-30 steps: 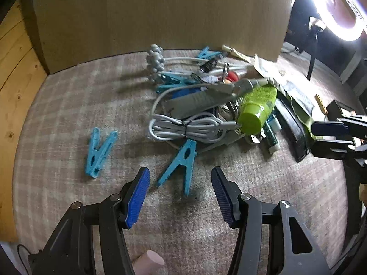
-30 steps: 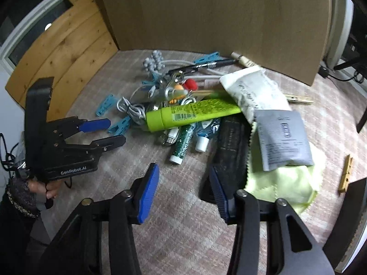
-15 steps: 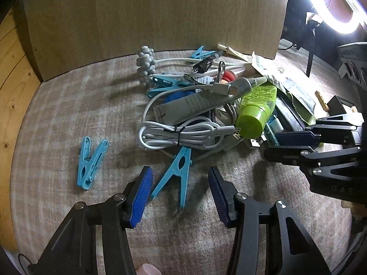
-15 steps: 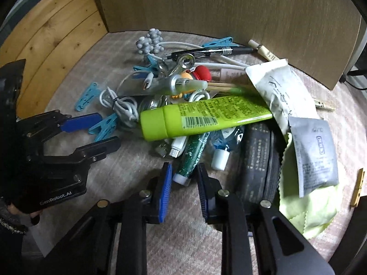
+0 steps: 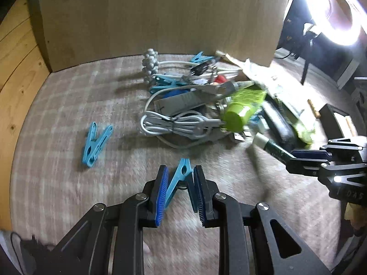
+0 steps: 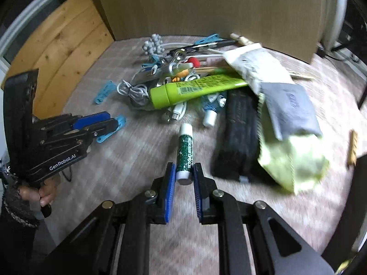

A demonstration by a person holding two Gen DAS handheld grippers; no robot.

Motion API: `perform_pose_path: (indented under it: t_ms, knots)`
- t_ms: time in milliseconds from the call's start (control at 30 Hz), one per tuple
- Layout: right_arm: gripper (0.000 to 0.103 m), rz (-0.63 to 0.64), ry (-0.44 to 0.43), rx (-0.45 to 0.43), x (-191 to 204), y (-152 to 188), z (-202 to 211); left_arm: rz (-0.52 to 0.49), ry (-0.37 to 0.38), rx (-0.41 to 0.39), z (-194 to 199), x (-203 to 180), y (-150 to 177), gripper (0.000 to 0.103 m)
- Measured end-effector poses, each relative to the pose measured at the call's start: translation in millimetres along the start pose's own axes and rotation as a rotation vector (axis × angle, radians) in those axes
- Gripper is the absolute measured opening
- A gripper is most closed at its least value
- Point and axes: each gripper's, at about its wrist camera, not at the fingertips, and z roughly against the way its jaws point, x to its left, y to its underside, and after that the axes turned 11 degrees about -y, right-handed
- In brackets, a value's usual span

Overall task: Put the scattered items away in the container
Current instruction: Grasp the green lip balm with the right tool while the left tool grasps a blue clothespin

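Both jaws have closed: clothespin [image 5: 178, 181] and glue stick [image 6: 185, 154] held clear of the pile.

The left gripper [image 5: 179, 186] is closing on a blue clothespin [image 5: 177, 178] (its tip pokes forward); another blue peg [image 5: 96, 145] lies leftward; the right gripper [image 5: 307, 159] grips a green stick [image 5: 274, 147].

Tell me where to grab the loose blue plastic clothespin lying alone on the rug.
Grip the loose blue plastic clothespin across its joined narrow end, coming from above. Its splayed legs point away, it lies flat on the rug, and nothing crowds it.
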Motion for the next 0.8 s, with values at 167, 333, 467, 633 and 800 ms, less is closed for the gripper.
perform_pose_path:
  t_ms: [167,333,467,633,800]
  knots:
    - [0.015,-0.039,0.013,-0.063,-7,20,36,-0.014,0.022,-0.028,25,-15,8,0.0]
    - [0.015,-0.087,0.01,-0.122,-8,40,75,-0.02,0.053,-0.059,50,-29,14,0.0]
    - [0.015,-0.096,0.024,-0.185,-8,55,110,-0.039,0.049,-0.099,76,-38,21,0.0]
    - [0.015,-0.125,0.05,-0.212,-13,77,127,-0.025,-0.003,-0.114,79,-22,28,0.029]
    - [0.015,-0.155,0.058,-0.205,-11,91,122,-0.114,-0.089,-0.06,35,-18,25,0.048]
